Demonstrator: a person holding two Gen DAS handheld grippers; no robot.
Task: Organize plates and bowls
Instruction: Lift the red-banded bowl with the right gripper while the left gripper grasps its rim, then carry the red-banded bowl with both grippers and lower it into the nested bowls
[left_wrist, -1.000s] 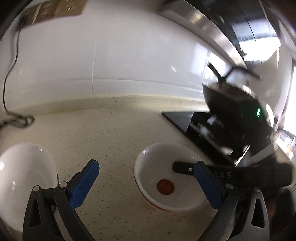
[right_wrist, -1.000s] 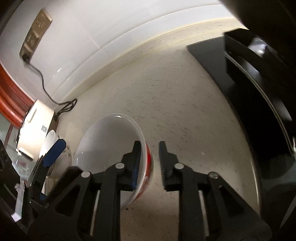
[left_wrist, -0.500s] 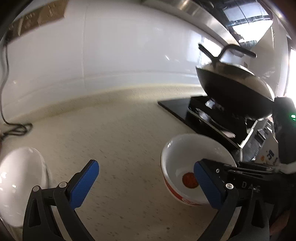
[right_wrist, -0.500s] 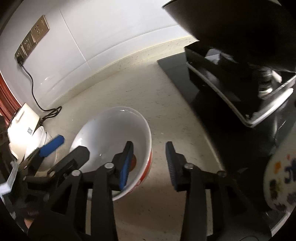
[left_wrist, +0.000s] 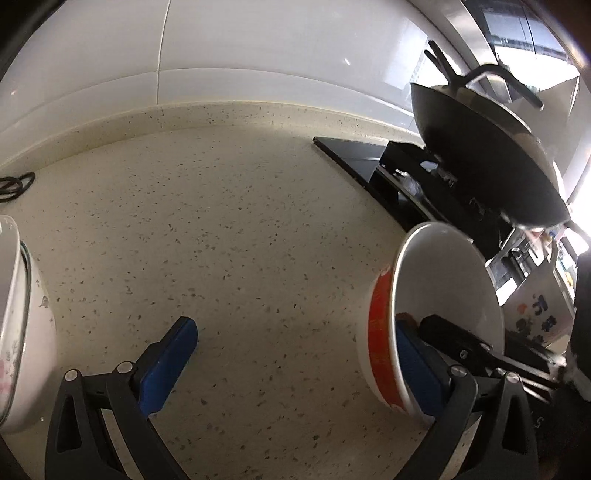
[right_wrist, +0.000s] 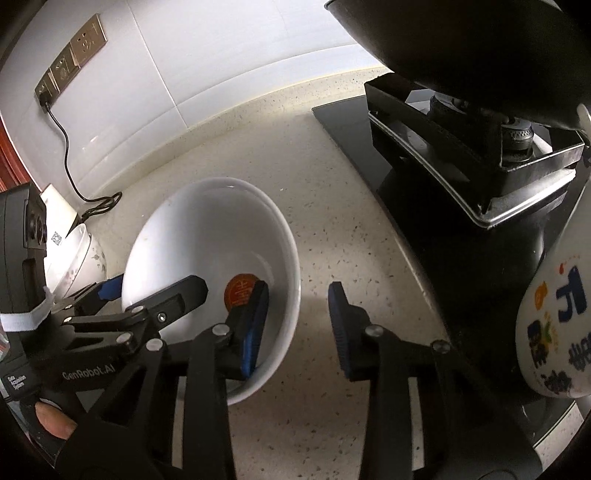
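The speckled counter (left_wrist: 229, 229) ran to a white tiled wall, a wok (left_wrist: 491, 162) on the stove at right. The left hand-held gripper (left_wrist: 295, 365) stood wide open, having sunk toward the counter. The red-banded bowl (left_wrist: 436, 314) had shifted right.

In the right view, the right hand-held gripper (right_wrist: 297, 325) straddled the bowl (right_wrist: 207, 258) rim, jaws closing, not yet clamped. A regrasp seemed underway.
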